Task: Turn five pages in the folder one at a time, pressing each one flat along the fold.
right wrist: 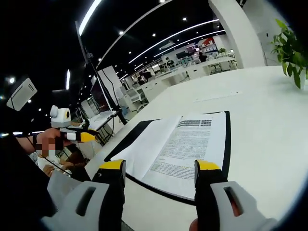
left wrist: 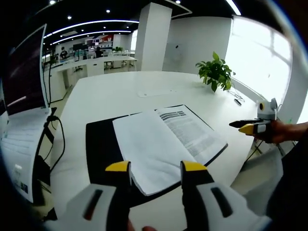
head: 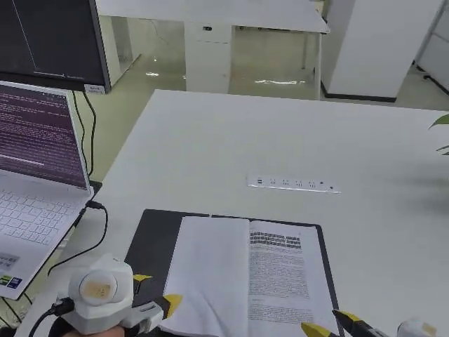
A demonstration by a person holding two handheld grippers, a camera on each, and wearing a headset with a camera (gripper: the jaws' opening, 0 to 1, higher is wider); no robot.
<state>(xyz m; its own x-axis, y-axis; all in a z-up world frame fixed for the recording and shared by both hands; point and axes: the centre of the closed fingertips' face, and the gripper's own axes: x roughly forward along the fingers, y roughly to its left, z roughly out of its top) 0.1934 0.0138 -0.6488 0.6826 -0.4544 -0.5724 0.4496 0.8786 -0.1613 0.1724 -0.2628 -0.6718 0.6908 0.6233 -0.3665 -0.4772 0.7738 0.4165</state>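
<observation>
- An open black folder lies flat on a white surface, at the lower centre of the head view and cut off by the bottom edge.
- Its fold runs from the bottom of the frame towards the top. The heading of the printed page sits at the upper end.
- A blank white page lies left of the fold, and the printed page lies right of it.
- The left hand-held gripper is at the lower left, by the folder's left edge. Its yellow-tipped jaws are spread apart and hold nothing.
- The right hand-held gripper is at the lower right, by the printed page's bottom corner. Its jaws are also apart and empty.
- A laptop sits at the left edge, and a power strip lies above the folder.
</observation>
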